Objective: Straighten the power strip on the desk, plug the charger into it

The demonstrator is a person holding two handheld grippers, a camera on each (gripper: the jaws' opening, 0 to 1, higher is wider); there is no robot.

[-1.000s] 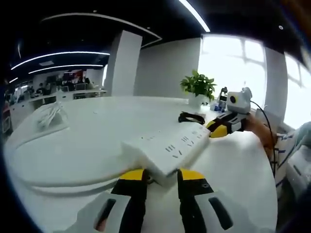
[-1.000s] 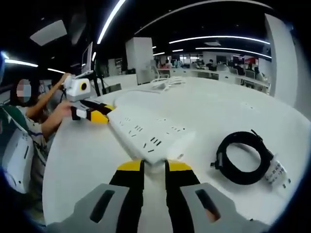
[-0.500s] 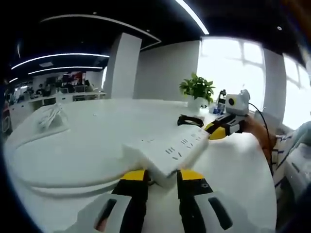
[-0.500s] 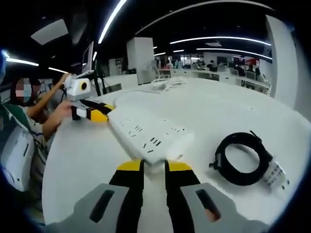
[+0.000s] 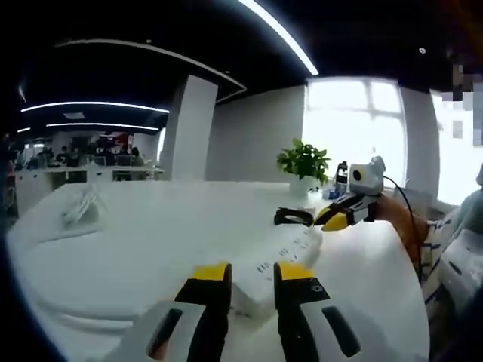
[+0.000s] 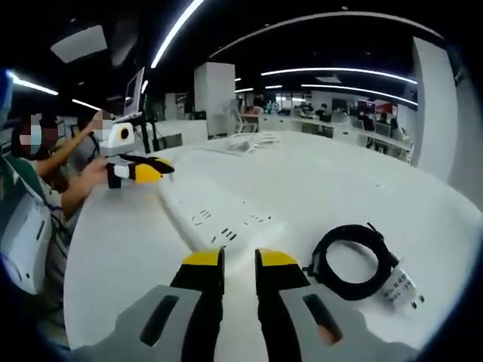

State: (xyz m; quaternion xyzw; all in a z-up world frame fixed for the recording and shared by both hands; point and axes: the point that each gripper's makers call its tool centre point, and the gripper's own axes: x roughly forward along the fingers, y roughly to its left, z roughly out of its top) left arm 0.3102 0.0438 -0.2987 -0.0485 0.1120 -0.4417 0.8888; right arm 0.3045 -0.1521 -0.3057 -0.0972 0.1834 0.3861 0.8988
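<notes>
I'm on step 1, straightening the power strip (image 6: 219, 219), w/ my left gripper (image 5: 245, 273) at one end & my right gripper (image 6: 239, 260) at the other. The strip is my landmark.

Nearest, left gripper view: my left jaws sit slightly apart, astride the strip's near end, yellow tips either side of it. Can't tell if they actually pinch it. Right gripper view: right jaws have a narrow gap between them, tips just short of the strip's other end; looks like no grip there, but can't be sure.

The strip lies flat on the white desk (image 6: 339, 177), sockets up.

Just beside the strip's right-gripper end: the charger (image 6: 400, 284) w/ its coiled black cable (image 6: 349, 255), apart from the strip, not plugged.

Beyond the strip in the left gripper view: a potted plant (image 5: 304, 162) near the desk's far edge.

Next, I judge: once the strip lies straight, let go, take the charger by its body, line the prongs w/ a socket, press down while my left gripper steadies the strip.
</notes>
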